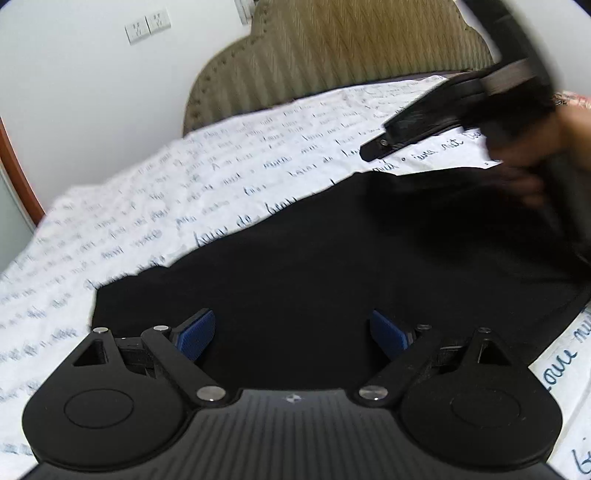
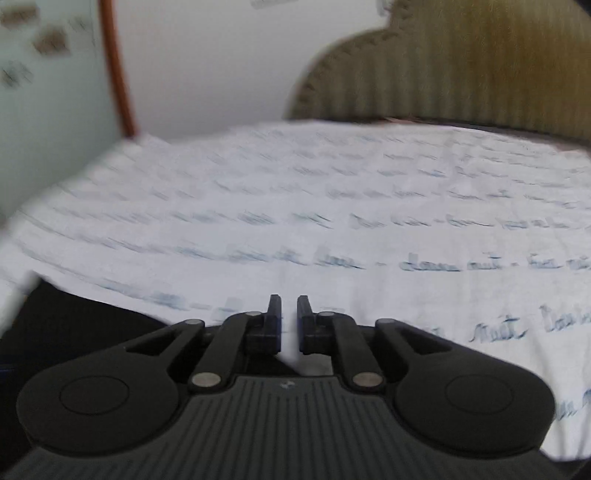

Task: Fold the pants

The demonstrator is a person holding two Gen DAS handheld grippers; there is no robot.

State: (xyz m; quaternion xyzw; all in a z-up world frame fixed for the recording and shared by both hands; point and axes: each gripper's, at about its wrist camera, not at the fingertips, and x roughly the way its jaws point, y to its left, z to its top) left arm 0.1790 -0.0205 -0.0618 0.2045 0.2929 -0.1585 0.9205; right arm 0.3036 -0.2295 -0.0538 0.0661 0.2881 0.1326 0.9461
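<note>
Black pants (image 1: 332, 266) lie spread flat on the bed, filling the near part of the left wrist view under the left gripper (image 1: 291, 334). Its jaws stand wide apart, blue pads (image 1: 197, 334) facing each other, with nothing pinched between them; whether the pads touch the cloth I cannot tell. The sheet (image 1: 147, 199) is white with rows of blue handwriting, and a padded tan headboard (image 1: 332, 55) rises behind it against a pale wall with two sockets (image 1: 147, 26). At upper right the right gripper (image 1: 376, 149) reaches in, blurred, above the far edge of the pants. From its own camera the right gripper (image 2: 289, 314) shows jaws nearly together, a narrow gap left, nothing between them, over bare sheet (image 2: 332, 206); the pants (image 2: 74, 325) sit at lower left.
</note>
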